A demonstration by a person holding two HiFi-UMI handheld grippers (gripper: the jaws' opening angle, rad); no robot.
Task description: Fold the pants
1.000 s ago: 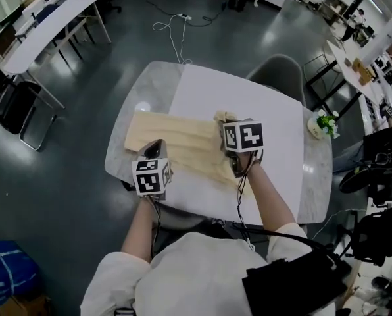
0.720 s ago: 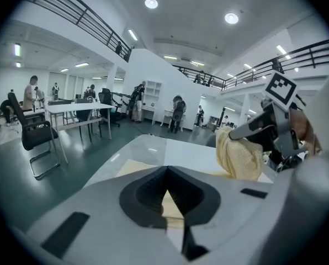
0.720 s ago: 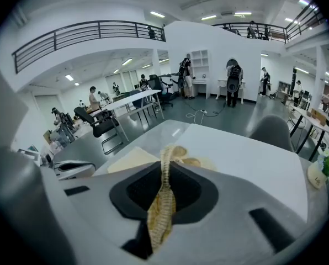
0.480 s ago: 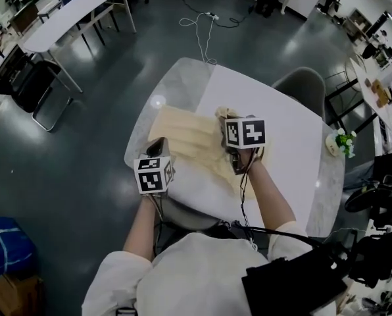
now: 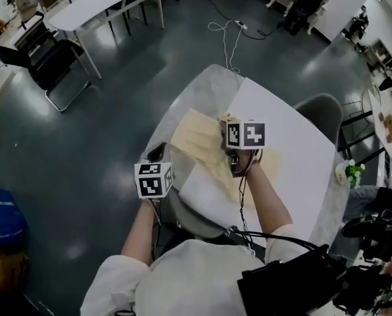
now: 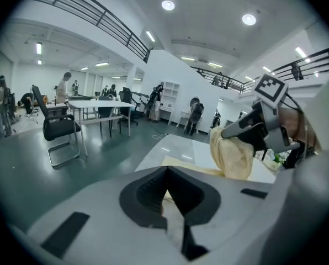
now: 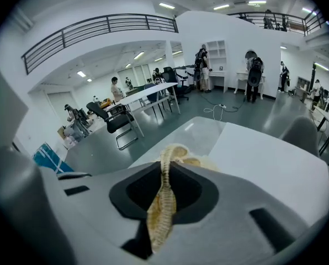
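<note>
Pants (image 5: 197, 137) edge hidden — inside right claw (image 7: 163, 184).

colours as i see them from my end: the pants (image 5: 195, 135) are pale cream-yellow, and the strip showing in the right gripper view looks more golden with a fine ribbed weave. table (image 5: 204, 89) is light grey marble with a plain white sheet (image 5: 294, 140) on it. marker cubes (image 5: 153, 180) are black-and-white squares. floor (image 5: 84, 157) is dark glossy teal-grey. lower left of the frame, a blue bag (image 5: 2, 216).
</note>
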